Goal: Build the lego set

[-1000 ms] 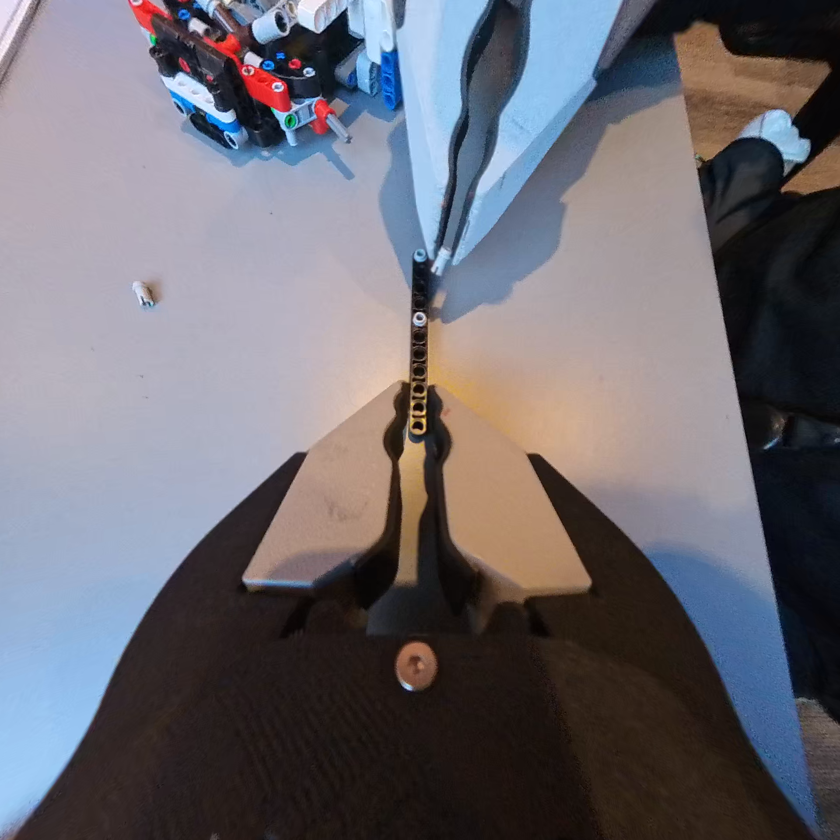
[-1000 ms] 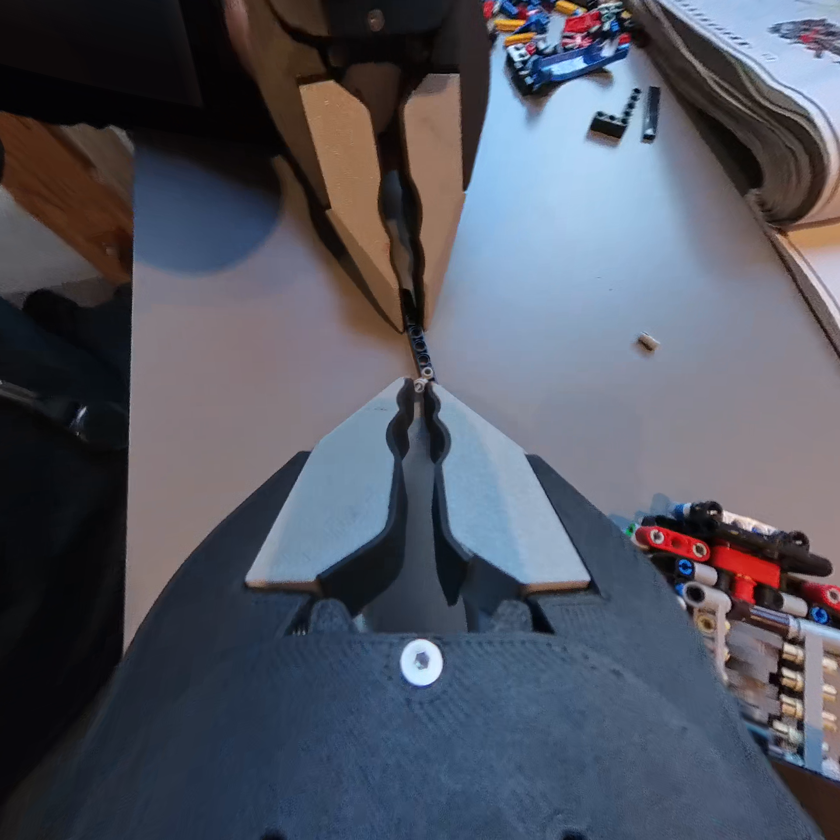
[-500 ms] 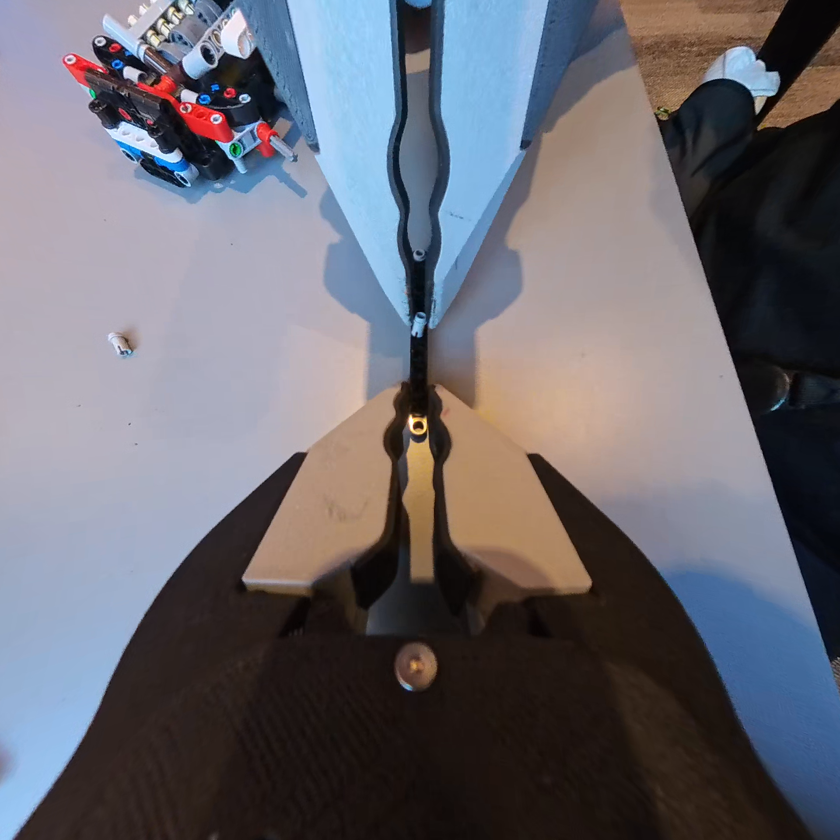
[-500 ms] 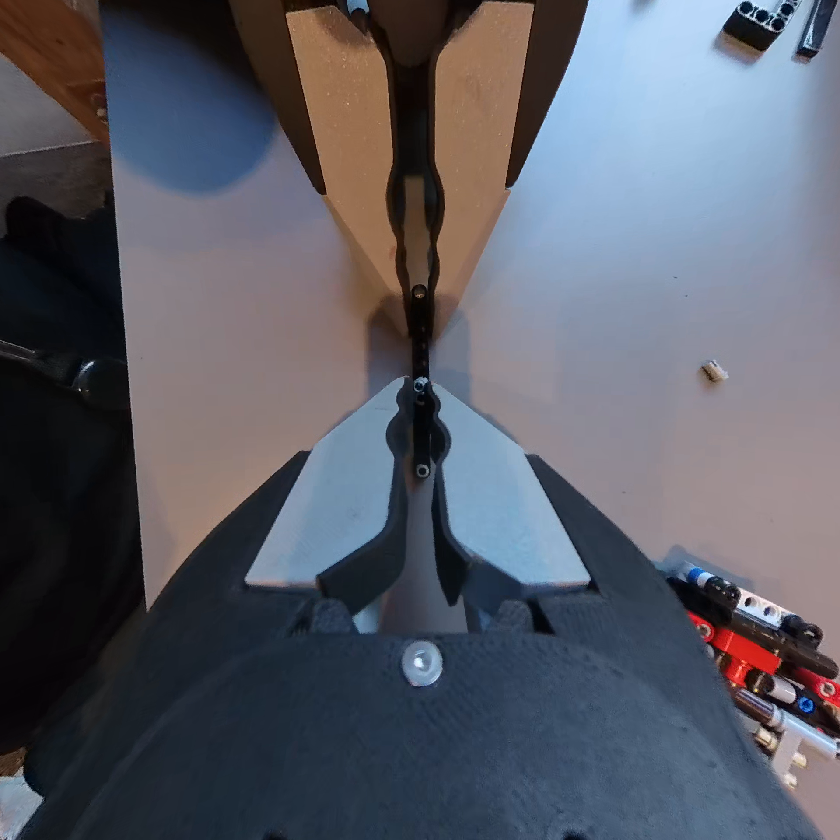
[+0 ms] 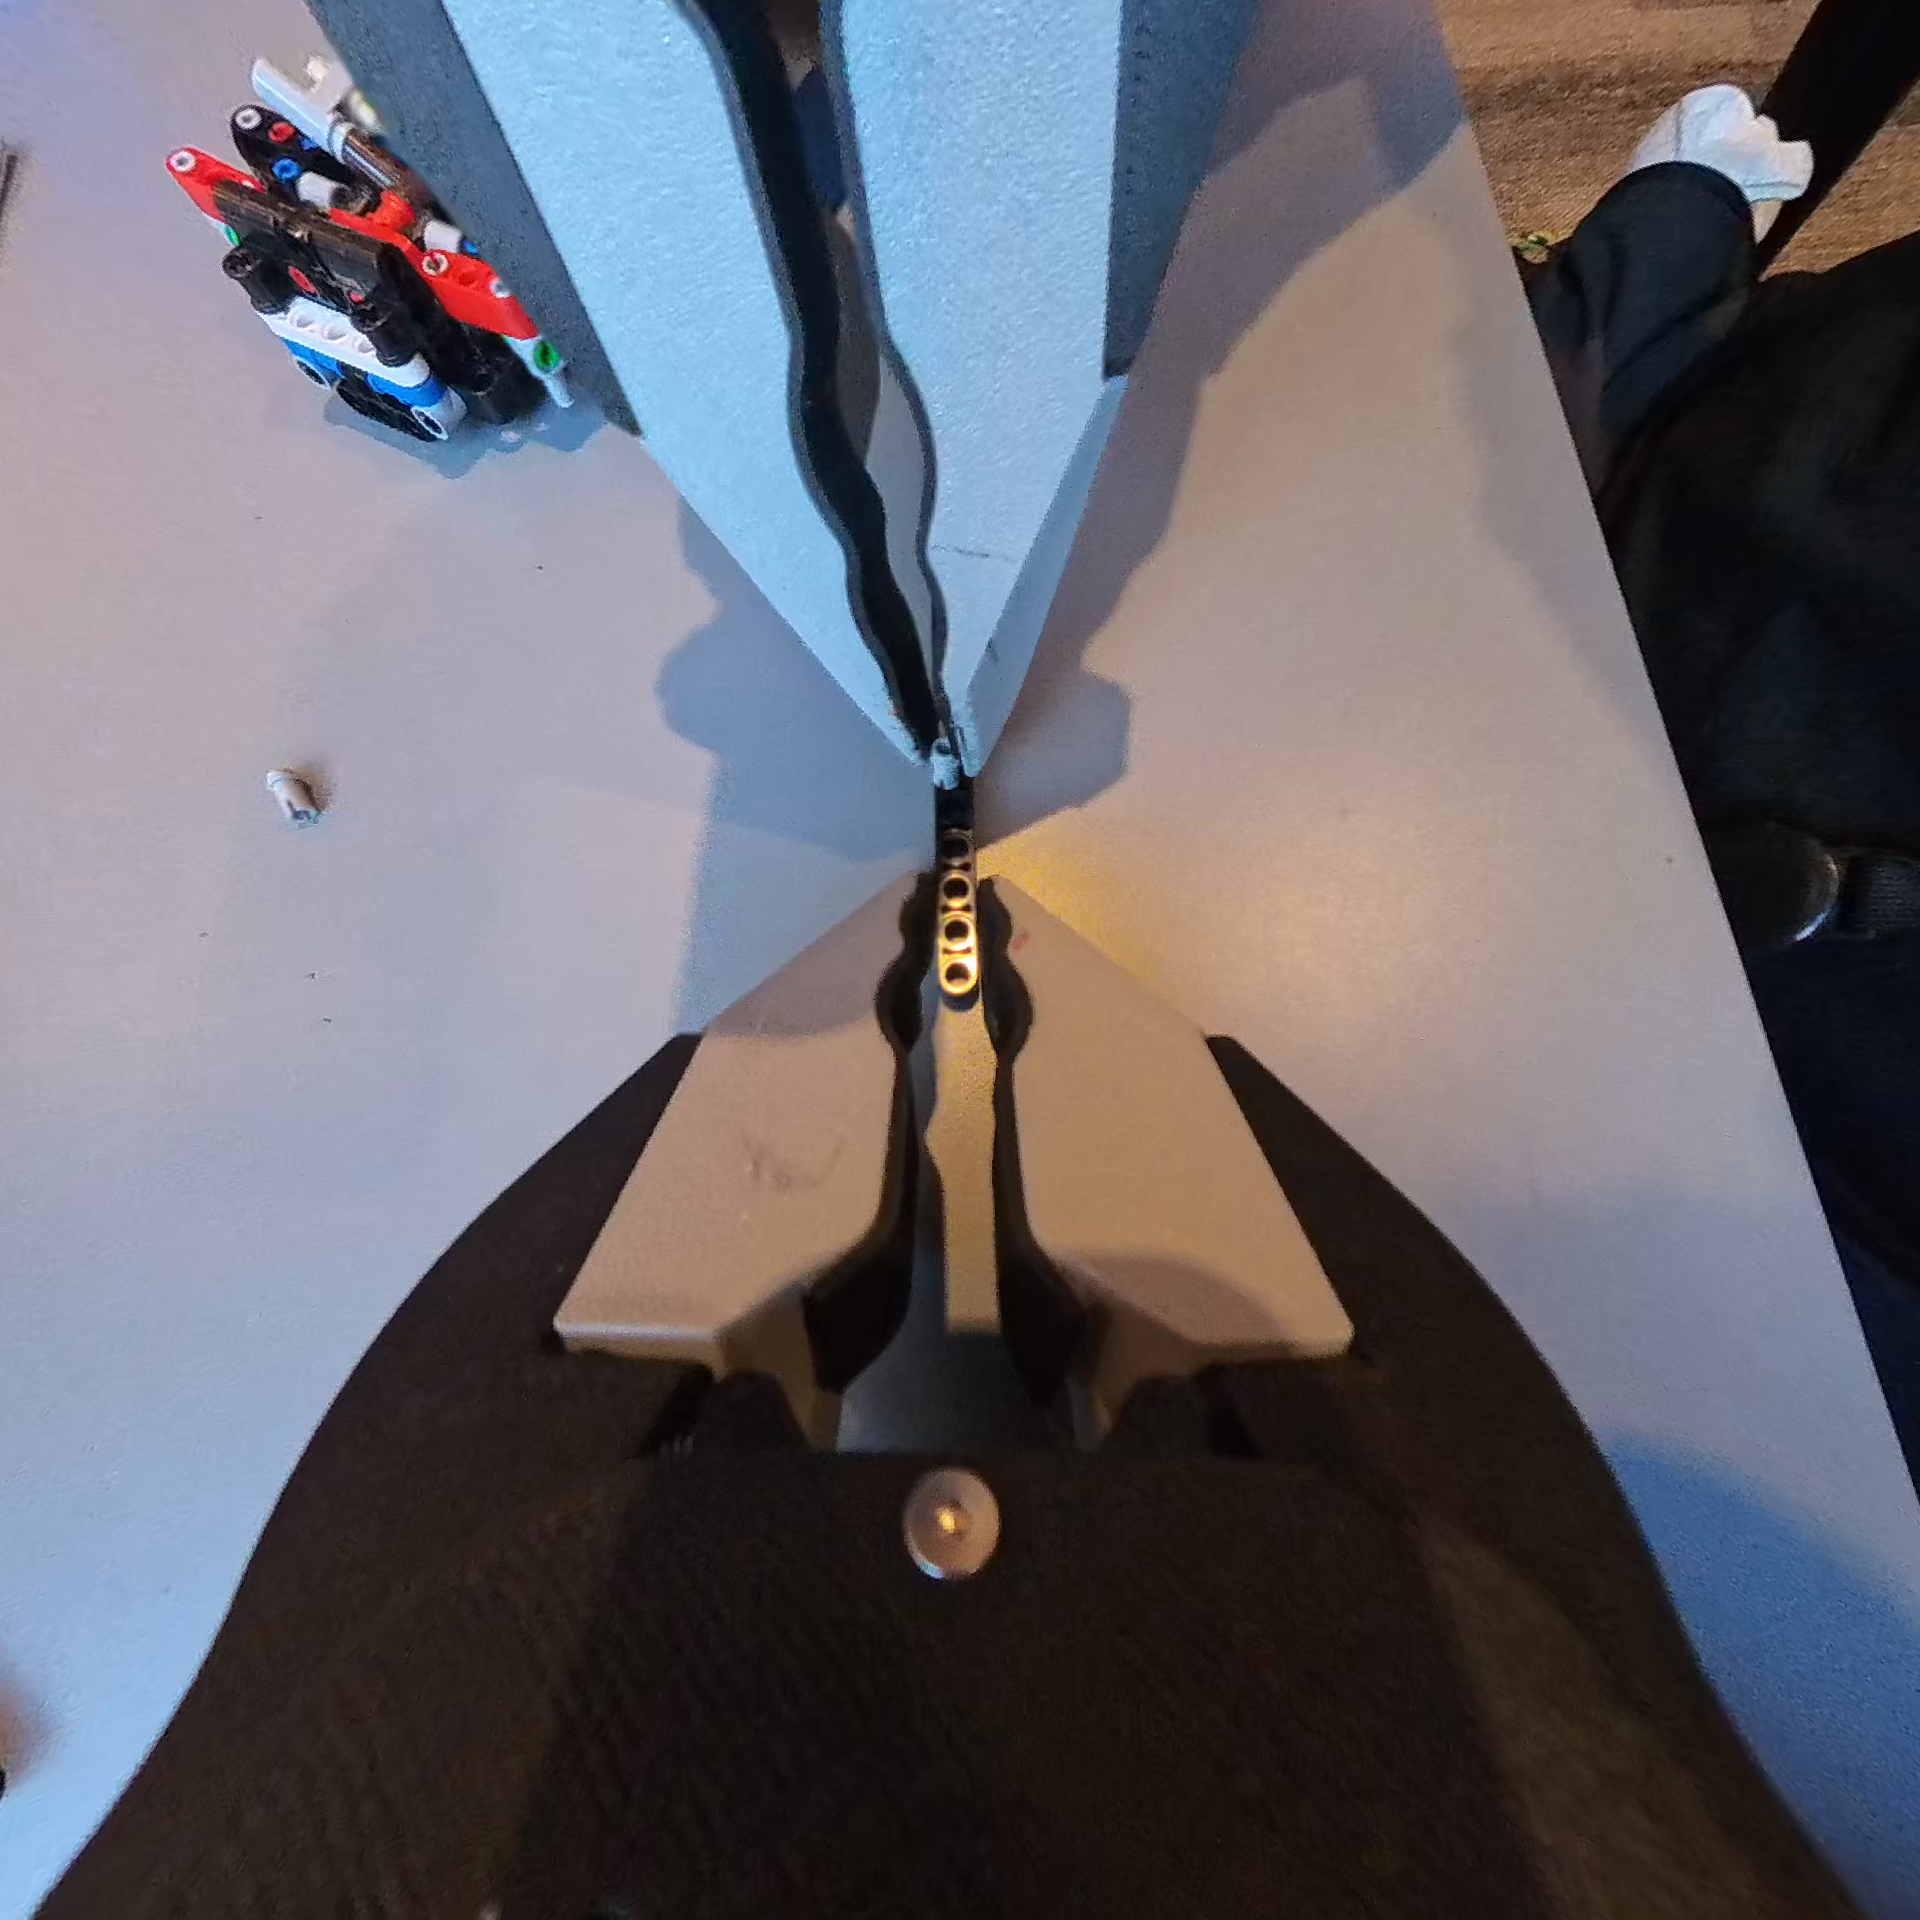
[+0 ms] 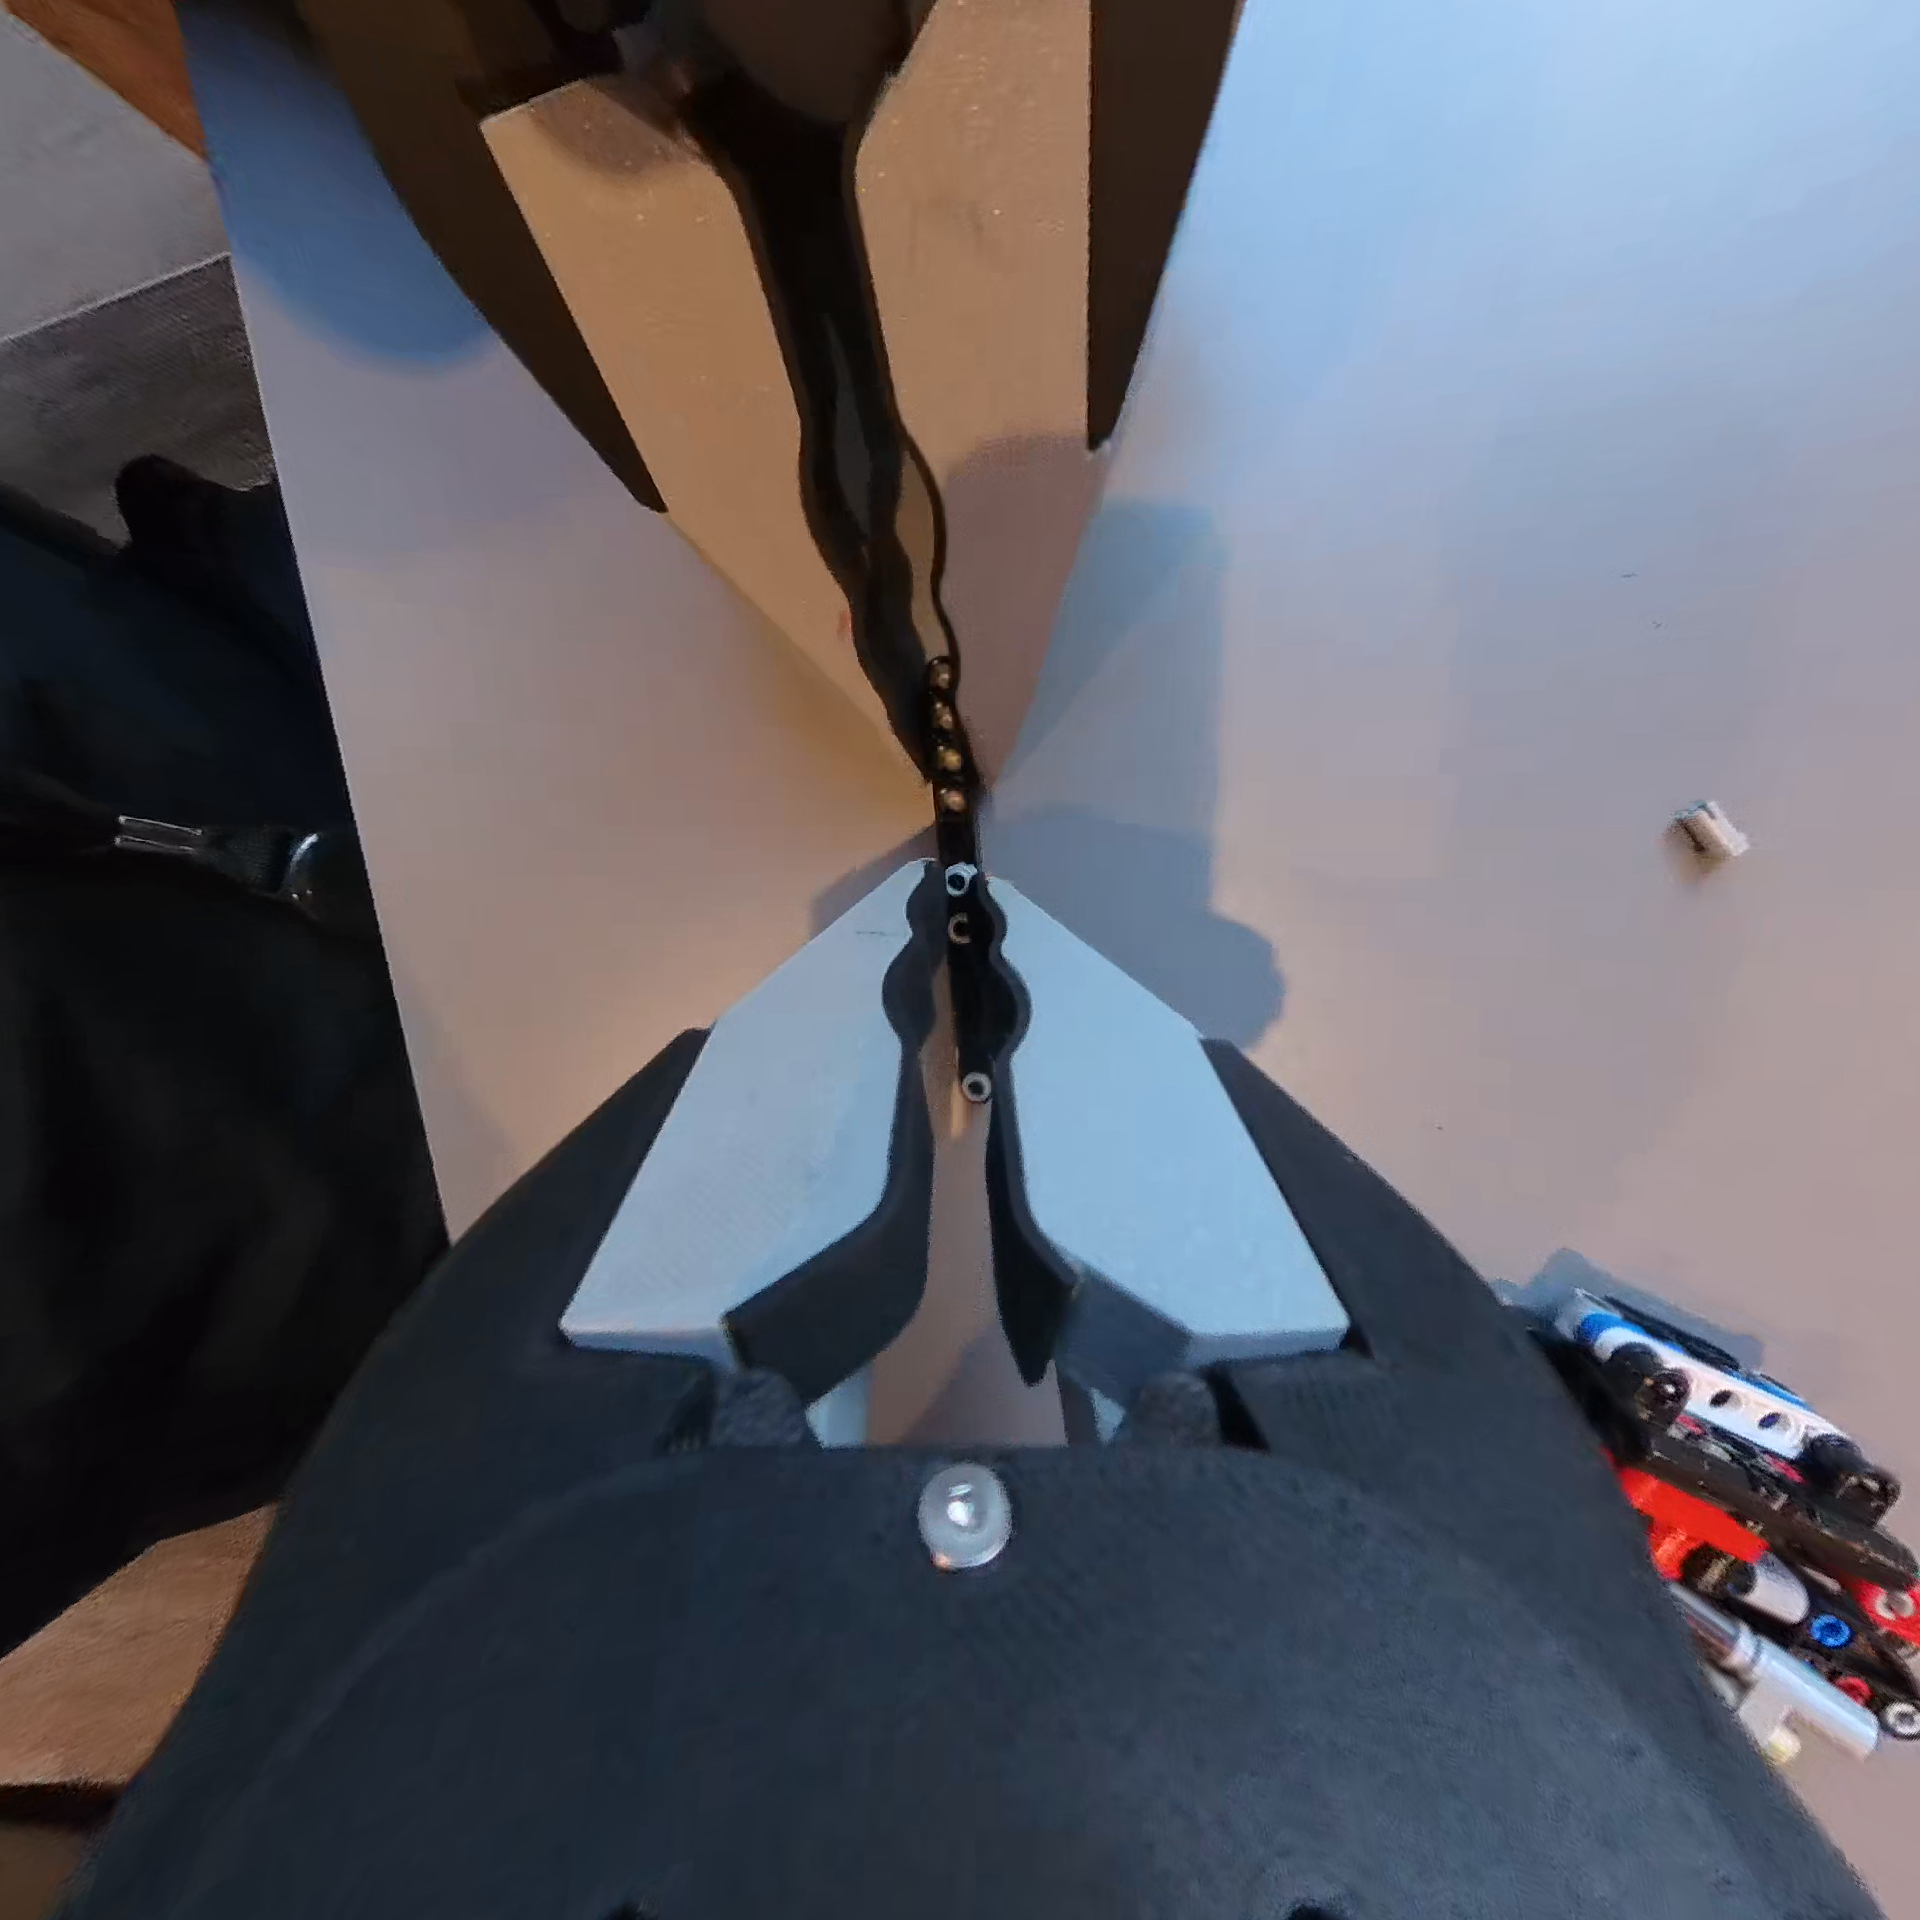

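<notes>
My left gripper (image 5: 954, 883) is shut on one end of a thin black beam with holes (image 5: 954, 930), held above the grey table (image 5: 416, 1039). My right gripper (image 6: 958, 873) faces it tip to tip, with the beam (image 6: 964, 997) running in between its fingers. Its tips are shut on a small white pin (image 6: 958, 881) that sits in the beam. A second white pin (image 6: 975, 1086) is at the beam's end inside the right jaws. Each view shows the other gripper coming in from the top: the right gripper (image 5: 943, 753) and the left gripper (image 6: 951, 790).
A partly built red, black, white and blue model (image 5: 353, 301) stands on the table, also in the right wrist view (image 6: 1745, 1496). A loose white pin (image 5: 294, 798) lies alone on the table. A person in dark clothing (image 5: 1766, 623) sits at the table's edge.
The right gripper has moved along the beam toward the left gripper, so the beam's far part now lies inside its jaws. The two gripper tips are much closer together.
</notes>
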The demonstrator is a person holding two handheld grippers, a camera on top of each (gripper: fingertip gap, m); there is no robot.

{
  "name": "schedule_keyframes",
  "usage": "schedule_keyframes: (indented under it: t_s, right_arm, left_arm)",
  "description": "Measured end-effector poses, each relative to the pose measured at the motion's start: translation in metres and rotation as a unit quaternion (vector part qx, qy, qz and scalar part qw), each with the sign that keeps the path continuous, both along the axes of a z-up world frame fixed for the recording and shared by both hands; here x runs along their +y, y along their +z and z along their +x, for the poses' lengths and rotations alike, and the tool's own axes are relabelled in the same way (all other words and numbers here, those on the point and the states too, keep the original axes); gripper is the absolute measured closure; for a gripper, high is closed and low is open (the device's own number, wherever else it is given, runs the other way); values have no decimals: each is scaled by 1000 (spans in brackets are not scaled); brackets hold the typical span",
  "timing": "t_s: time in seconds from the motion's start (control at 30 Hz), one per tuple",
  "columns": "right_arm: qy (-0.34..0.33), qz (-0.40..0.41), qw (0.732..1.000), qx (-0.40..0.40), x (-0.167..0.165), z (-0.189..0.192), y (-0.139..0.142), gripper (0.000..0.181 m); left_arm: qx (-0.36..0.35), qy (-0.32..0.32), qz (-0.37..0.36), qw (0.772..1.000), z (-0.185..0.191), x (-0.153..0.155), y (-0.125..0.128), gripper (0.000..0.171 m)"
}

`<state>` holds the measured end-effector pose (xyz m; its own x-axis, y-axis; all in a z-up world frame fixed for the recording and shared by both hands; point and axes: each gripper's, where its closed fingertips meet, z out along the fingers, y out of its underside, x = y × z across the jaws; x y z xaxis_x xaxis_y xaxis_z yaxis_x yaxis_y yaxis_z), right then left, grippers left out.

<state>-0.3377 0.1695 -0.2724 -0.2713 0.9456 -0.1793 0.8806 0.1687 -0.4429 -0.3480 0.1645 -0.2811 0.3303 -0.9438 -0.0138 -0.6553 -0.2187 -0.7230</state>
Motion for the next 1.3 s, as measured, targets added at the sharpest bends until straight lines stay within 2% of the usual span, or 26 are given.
schedule_keyframes:
  t_s: [0.3, 0.6, 0.83, 1.0, 1.1, 1.3]
  right_arm:
    - [10, 5, 999, -51, 0, 5, 0, 179]
    - [4, 1, 999, -52, -1, 4, -2, 179]
    - [9, 28, 998, -53, 2, 3, -1, 180]
    - [40, 75, 996, -33, 3, 4, -2, 180]
    - [44, 72, 996, -7, 2, 4, -2, 180]
    - [106, 172, 979, -6, 3, 3, -2, 179]
  left_arm:
    - [1, 0, 3, 1000, 0, 0, 0, 168]
    - [2, 1, 5, 1000, 1, 1, 0, 167]
    - [5, 5, 12, 1000, 1, 2, 0, 167]
    - [6, 7, 13, 1000, 0, 2, 0, 166]
    - [6, 7, 13, 1000, 0, 2, 0, 166]
    - [6, 8, 13, 1000, 1, 2, 0, 167]
